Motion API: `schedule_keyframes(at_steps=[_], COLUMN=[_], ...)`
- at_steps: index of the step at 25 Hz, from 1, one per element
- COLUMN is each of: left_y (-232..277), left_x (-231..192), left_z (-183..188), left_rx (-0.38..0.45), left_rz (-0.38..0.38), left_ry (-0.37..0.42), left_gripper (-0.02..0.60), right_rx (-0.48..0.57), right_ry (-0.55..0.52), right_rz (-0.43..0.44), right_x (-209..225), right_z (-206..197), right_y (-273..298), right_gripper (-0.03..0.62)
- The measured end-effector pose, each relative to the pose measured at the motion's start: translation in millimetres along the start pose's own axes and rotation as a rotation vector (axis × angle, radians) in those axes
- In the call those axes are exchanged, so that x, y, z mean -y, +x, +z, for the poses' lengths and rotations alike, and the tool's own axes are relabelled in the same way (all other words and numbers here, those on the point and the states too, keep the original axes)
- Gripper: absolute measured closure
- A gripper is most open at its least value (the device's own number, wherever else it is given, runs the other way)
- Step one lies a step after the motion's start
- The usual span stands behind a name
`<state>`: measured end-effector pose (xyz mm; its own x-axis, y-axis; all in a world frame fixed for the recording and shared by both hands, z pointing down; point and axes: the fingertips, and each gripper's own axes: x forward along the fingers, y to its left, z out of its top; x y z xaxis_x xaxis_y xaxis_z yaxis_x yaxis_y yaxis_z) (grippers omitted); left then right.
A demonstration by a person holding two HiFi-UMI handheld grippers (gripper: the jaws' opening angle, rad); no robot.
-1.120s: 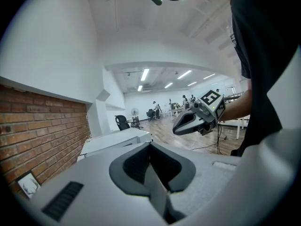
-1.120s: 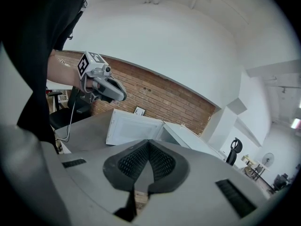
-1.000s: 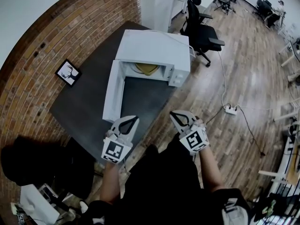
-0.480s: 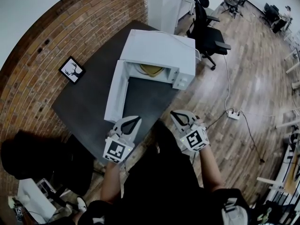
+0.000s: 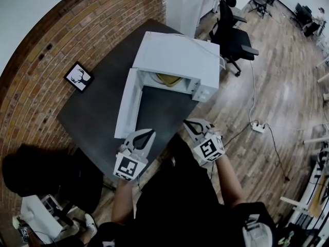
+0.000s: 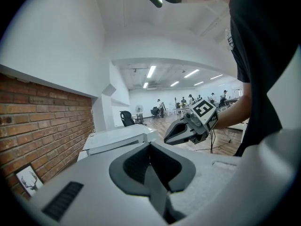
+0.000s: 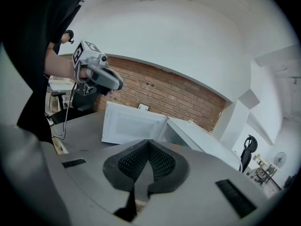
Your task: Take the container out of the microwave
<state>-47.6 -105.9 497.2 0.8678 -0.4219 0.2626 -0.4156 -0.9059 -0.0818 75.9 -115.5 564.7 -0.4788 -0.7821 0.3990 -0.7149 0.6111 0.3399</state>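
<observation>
1. Head view: container (image 5: pixel 168 78) sits inside the microwave (image 5: pixel 177 53), whose door (image 5: pixel 127 104) stands swung open over the dark table (image 5: pixel 87 117). Your left gripper (image 5: pixel 148 133) and right gripper (image 5: pixel 187 124) hover in front of the microwave, apart from it.
2. Left gripper view: your jaws meet at the tips, clenched on nothing.
3. Right gripper view: your jaws are pressed together and empty, pointing toward the open door.

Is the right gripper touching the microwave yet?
Apart. The head view shows the right gripper, jaws shut and empty, short of the microwave, with bare dark table between them.
</observation>
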Motion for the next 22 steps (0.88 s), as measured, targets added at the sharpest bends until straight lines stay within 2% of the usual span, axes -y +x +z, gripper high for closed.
schedule_keyframes(at_steps=[8,14,22], left_y=[8,10,9], left_x=[-22,-32,-44], left_z=[-10,-9,-9], left_rx=[-0.017,-0.015,-0.027], left_rz=[0.011,0.023,0.059], left_ry=[-0.041,-0.049,-0.062], left_gripper=[0.58,0.58,0.58], right_rx=[-0.047,-0.083,-0.142], right_ry=[-0.058,0.021,-0.024], right_rz=[0.042,0.061,0.111], right_x=[17,28,42], right_z=[-17,-36,-52], right_y=[44,70,107], right_gripper=[0.594,0.594,0.594])
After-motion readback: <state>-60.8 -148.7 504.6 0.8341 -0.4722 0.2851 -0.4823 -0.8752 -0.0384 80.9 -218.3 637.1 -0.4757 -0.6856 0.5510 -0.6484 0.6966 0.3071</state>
